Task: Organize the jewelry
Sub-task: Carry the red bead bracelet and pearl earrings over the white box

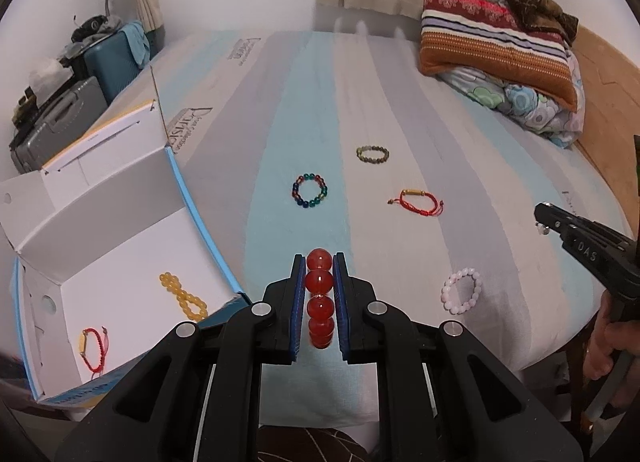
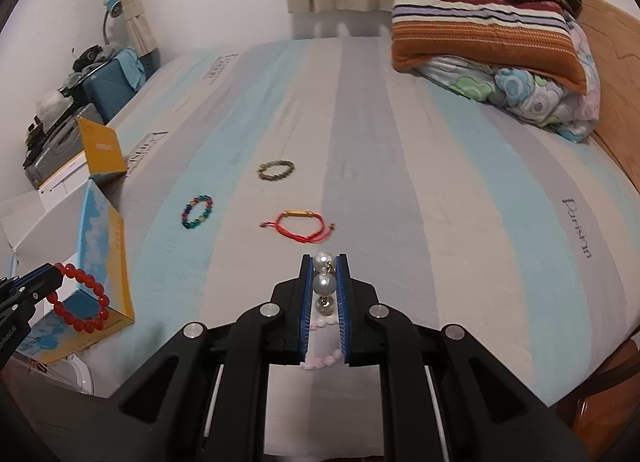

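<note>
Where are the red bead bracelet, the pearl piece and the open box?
red bead bracelet [image 1: 319, 282], left wrist view, second bead.
pearl piece [image 2: 323, 284], right wrist view, middle pearl.
open box [image 1: 120, 262], left wrist view, white floor.

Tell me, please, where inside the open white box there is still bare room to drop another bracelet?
Inside the open white cardboard box, the floor between the yellow bead bracelet and the red cord bracelet is bare, and so is the patch behind the yellow one, toward the back wall. The near left corner, around the red cord bracelet, is tightest.
</note>
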Tool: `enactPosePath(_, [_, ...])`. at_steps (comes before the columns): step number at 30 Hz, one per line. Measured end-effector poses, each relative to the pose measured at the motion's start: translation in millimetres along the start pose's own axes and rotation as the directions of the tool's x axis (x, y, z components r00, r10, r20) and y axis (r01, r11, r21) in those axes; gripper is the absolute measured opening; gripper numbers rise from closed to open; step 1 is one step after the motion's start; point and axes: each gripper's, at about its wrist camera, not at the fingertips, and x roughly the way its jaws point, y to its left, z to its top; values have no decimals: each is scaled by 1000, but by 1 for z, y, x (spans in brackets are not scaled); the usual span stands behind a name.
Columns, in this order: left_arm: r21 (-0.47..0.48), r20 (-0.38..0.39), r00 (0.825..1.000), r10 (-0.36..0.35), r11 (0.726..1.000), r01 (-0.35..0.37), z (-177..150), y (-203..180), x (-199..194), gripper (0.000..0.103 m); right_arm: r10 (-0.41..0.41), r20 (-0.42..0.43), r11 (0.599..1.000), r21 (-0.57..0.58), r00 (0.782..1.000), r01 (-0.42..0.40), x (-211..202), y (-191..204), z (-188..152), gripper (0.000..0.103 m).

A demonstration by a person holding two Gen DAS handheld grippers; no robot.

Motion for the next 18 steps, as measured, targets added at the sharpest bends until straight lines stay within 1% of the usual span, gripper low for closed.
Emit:
enactPosePath(10, [-34, 32, 999, 4, 999, -3, 9, 25, -21, 13, 42, 17, 998, -50, 999, -41, -6, 45, 12, 11])
enactPosePath(18, [-69, 49, 997, 54, 996, -51, 11, 58, -39, 13, 81, 24, 992, -97, 996, -78, -10, 86, 19, 11])
